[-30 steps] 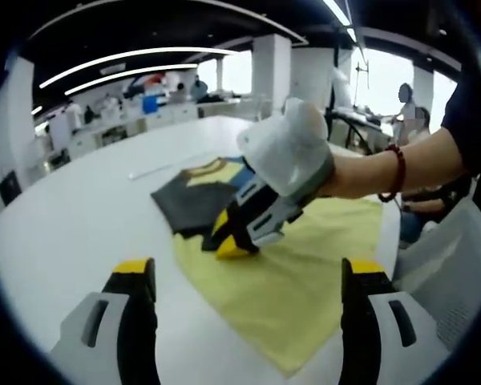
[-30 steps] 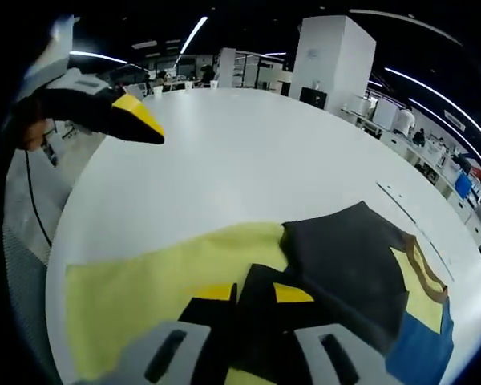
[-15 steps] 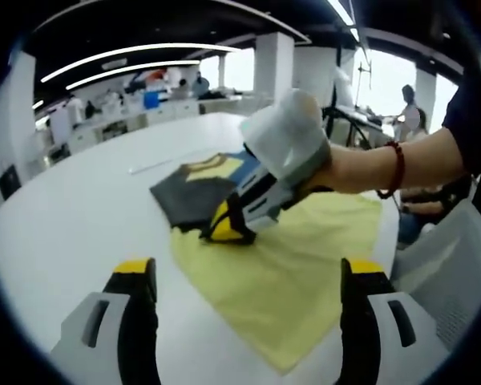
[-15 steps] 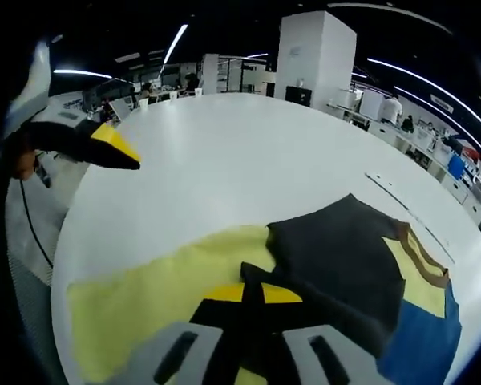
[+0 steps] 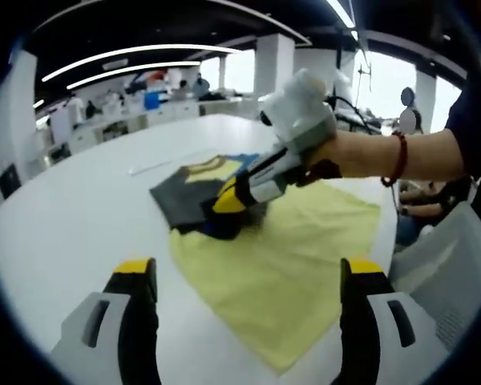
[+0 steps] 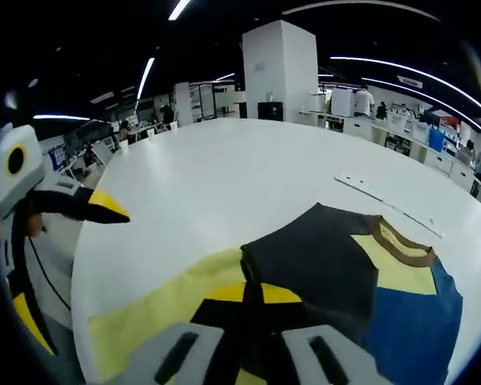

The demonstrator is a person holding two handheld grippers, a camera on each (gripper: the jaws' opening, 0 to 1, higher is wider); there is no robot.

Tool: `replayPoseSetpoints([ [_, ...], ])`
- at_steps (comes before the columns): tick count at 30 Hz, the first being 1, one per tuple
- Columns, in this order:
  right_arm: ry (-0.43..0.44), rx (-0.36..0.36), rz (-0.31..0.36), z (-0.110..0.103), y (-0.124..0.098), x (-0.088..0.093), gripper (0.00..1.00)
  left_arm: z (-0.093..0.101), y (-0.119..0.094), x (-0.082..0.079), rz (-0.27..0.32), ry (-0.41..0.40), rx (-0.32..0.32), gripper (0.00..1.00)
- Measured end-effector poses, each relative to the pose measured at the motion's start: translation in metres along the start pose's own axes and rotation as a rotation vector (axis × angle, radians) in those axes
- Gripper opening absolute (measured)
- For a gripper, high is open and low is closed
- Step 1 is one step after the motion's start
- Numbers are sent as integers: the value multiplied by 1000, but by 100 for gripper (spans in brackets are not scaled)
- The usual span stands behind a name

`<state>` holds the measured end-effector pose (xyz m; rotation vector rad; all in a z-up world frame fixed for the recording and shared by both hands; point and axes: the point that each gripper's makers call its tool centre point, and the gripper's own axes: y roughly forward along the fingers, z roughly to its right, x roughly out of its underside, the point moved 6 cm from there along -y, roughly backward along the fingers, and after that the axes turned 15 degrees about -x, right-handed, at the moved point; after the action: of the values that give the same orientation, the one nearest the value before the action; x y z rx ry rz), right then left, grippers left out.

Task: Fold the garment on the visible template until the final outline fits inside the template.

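Observation:
The garment is dark grey with yellow and blue panels and lies on the white table, overlapping the far end of the yellow template. In the left gripper view, a hand brings my right gripper in from the right, shut on the garment's near dark edge and lifting it. My left gripper hovers open over the table's near side, short of the template. In the right gripper view, my right gripper pinches dark fabric of the garment. The template spreads below left, and the left gripper shows at the left.
The round white table stretches far beyond the garment. A thin white strip lies on it past the garment. A white chair stands by the table's edge on the right. Desks and people fill the room behind.
My right gripper has closed fully on the garment's dark edge and raised it, carrying it back over the garment. The left gripper has stayed open and still.

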<state>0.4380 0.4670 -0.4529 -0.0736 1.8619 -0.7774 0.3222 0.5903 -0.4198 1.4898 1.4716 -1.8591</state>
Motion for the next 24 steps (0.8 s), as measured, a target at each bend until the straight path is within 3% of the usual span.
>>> replayPoseSetpoints([
  [12, 114, 215, 101, 39, -58, 1, 0, 2, -2, -6, 25, -17, -1, 92],
  [24, 196, 313, 155, 64, -94, 15, 0, 6, -1, -9, 27, 11, 5, 93],
])
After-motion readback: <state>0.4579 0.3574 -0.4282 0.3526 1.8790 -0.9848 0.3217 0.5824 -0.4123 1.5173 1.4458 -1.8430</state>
